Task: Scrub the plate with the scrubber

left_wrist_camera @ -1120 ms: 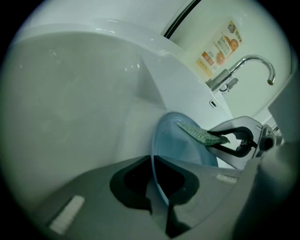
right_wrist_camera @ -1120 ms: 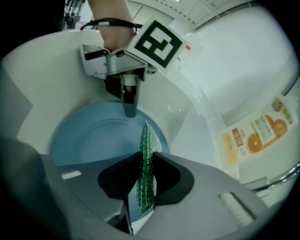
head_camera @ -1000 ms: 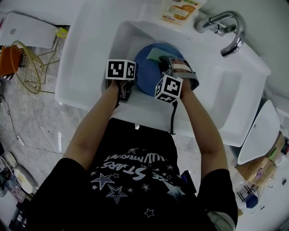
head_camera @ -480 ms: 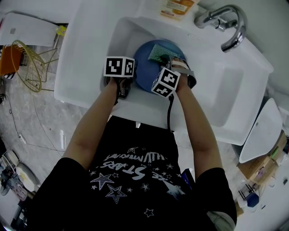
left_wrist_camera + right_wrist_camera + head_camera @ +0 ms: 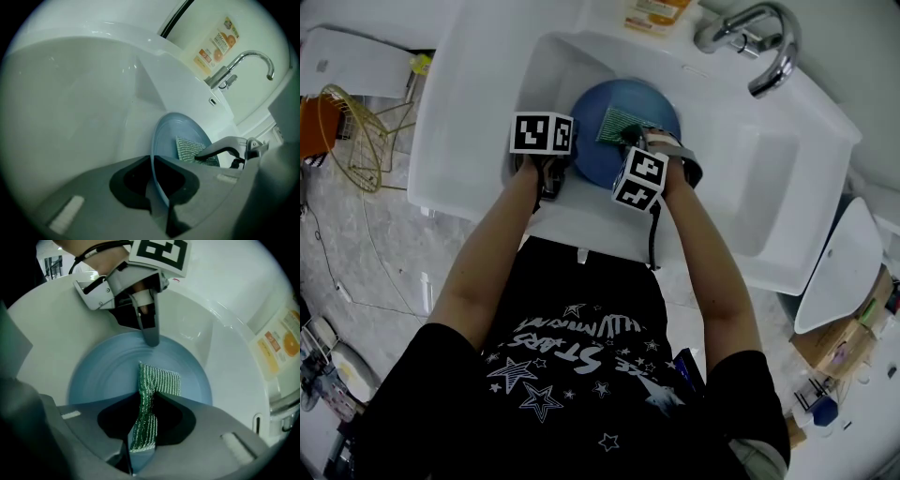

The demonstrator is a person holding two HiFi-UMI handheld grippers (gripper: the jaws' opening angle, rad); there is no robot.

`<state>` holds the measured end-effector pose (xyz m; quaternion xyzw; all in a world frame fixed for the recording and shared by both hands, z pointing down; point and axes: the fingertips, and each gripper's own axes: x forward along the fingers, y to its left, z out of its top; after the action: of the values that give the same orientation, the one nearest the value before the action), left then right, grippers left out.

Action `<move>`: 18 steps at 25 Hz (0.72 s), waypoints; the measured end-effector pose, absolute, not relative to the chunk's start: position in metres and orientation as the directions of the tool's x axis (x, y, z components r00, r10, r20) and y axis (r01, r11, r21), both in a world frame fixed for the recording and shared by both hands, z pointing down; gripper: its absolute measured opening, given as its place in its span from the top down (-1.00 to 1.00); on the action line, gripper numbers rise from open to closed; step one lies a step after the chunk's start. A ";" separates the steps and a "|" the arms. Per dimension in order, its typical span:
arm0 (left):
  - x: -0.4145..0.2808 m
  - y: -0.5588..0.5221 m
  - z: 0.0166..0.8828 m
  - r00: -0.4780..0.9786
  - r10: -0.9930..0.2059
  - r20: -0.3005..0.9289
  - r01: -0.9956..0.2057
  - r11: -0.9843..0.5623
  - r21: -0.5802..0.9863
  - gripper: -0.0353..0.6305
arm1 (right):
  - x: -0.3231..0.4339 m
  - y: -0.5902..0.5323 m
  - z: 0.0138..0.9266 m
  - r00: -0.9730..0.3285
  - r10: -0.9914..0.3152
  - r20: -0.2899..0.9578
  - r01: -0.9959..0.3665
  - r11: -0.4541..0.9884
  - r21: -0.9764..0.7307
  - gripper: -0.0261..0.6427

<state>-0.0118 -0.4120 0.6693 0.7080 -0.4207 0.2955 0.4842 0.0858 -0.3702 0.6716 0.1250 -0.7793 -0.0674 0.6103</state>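
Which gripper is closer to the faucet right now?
Right. The right gripper, shut on the green scrubber, is on the blue plate toward the faucet; the left gripper clamps the plate's opposite rim, farther away.

Sink (image 5: 487, 84): white, glossy, smooth, probably ceramic, though it is hard to be sure from these views. Plate (image 5: 591, 127): blue, smooth, soft sheen, faint concentric rings. Scrubber (image 5: 161, 380): green ribbed knit mesh, rough, with slightly glittery threads. Faucet (image 5: 219, 76): polished, shiny metal. Fingers (image 5: 215, 427): matt grey plastic, smooth. Marker cubes (image 5: 542, 133): matt black-and-white print.
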 end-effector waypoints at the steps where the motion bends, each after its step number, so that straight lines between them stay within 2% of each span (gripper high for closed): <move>1: -0.011 -0.412 0.670 0.472 -0.310 0.826 -0.882 -0.178 0.437 0.79 | 0.085 -0.364 0.671 -0.232 -0.260 0.937 -0.105 0.965 0.241 0.59; 9: -0.012 -0.412 0.667 0.463 -0.312 0.830 -0.886 -0.189 0.423 0.78 | 0.075 -0.315 0.664 -0.278 -0.112 0.954 -0.026 0.994 0.110 0.58; 18: -0.011 -0.412 0.668 0.453 -0.312 0.835 -0.891 -0.202 0.407 0.78 | 0.079 -0.290 0.659 -0.312 0.027 0.950 -0.033 0.999 -0.039 0.58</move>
<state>-0.0106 -0.4122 0.6680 0.7113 -0.4227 0.3083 0.4695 0.0787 -0.2901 0.6588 0.0019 -0.8095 0.0253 0.5865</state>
